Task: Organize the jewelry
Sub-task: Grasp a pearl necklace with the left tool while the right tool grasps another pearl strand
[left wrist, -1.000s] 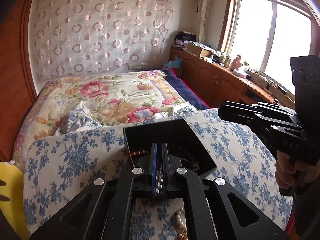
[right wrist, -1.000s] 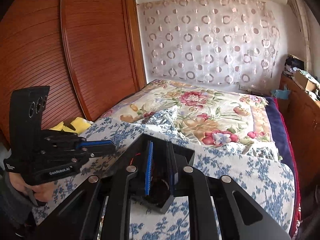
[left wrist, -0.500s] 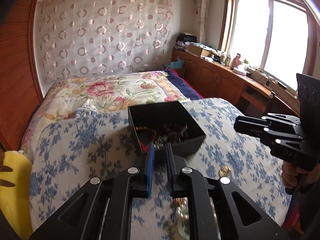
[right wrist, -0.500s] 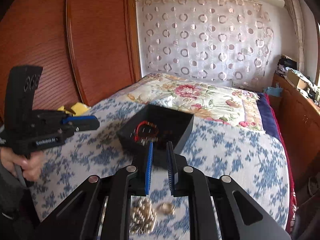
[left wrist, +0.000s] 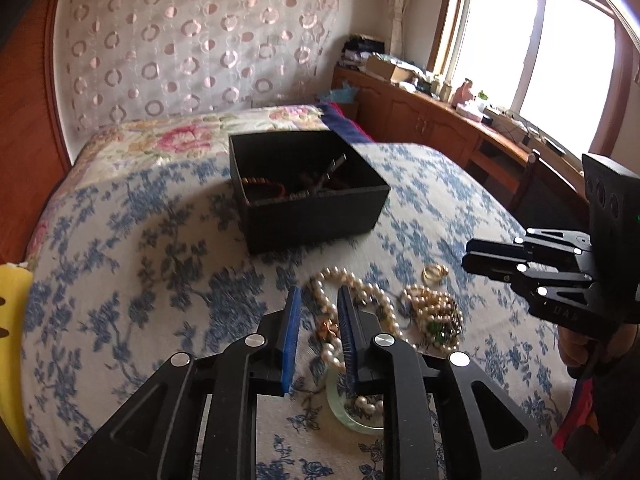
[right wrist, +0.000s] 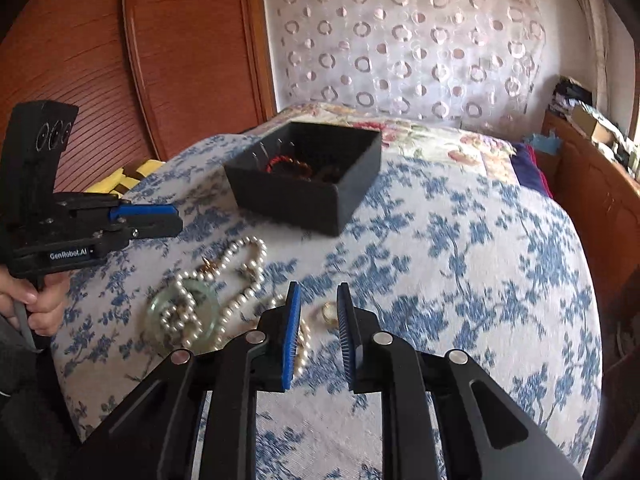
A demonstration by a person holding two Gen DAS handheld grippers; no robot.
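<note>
A black open box (left wrist: 308, 208) (right wrist: 304, 200) stands on the blue-flowered bedspread and holds a red bead bracelet (right wrist: 286, 164) and other pieces. In front of it lies loose jewellery: a long pearl necklace (left wrist: 352, 280) (right wrist: 244, 256), a bunched pearl bracelet (left wrist: 436, 312), a gold ring (left wrist: 435, 272) (right wrist: 330, 312) and a pale glass bangle (left wrist: 340, 404) (right wrist: 160, 312). My left gripper (left wrist: 320, 312) (right wrist: 176, 218) hovers over the pearls, jaws opening, nothing pinched. My right gripper (right wrist: 318, 308) (left wrist: 466, 256) hovers over the ring, jaws opening, also holding nothing.
The bedspread (left wrist: 140, 240) falls away at the left and front edges. A yellow object (left wrist: 12, 320) lies at the far left. A wooden cabinet (left wrist: 440, 120) with clutter runs under the window, and a wooden wardrobe (right wrist: 120, 60) stands left of the bed.
Both grippers have drawn back from over the black box and sunk toward the loose jewellery. The left jaws, shut a second ago, now stand apart; the right jaws have widened slightly.
</note>
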